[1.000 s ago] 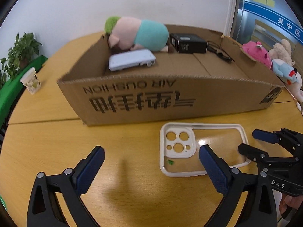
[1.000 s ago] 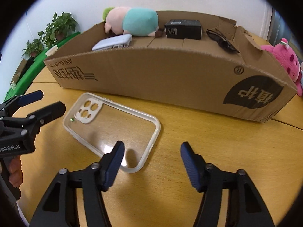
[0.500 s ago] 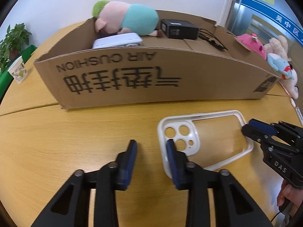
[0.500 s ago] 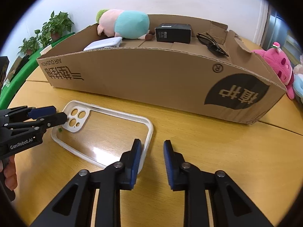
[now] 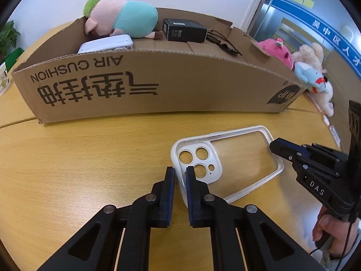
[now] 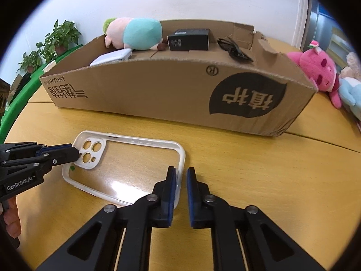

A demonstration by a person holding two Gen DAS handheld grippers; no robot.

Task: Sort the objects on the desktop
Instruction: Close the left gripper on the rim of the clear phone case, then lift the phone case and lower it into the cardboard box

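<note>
A clear phone case (image 5: pixel 227 158) with a white rim lies on the wooden table in front of a long cardboard box (image 5: pixel 158 83). My left gripper (image 5: pixel 180 176) is shut on the case's camera end rim. My right gripper (image 6: pixel 181 176) is shut on the rim at the opposite end of the case (image 6: pixel 126 158). Each gripper shows in the other's view: the right one (image 5: pixel 277 146) and the left one (image 6: pixel 75 151). The box (image 6: pixel 180 92) holds a pink and teal plush (image 5: pixel 121 18), a white device (image 5: pixel 106 44), a black box (image 5: pixel 183 30) and black sunglasses (image 6: pixel 234 48).
Plush toys (image 5: pixel 309 67) lie on the table beside the box's right end, a pink one (image 6: pixel 318 70) among them. A paper cup (image 5: pixel 3 79) stands at the far left. Potted plants (image 6: pixel 56 38) and a green ledge stand beyond the table's left edge.
Both grippers went from wide open to shut. Each closed on one end of the phone case rim, and both moved in closer to the case.
</note>
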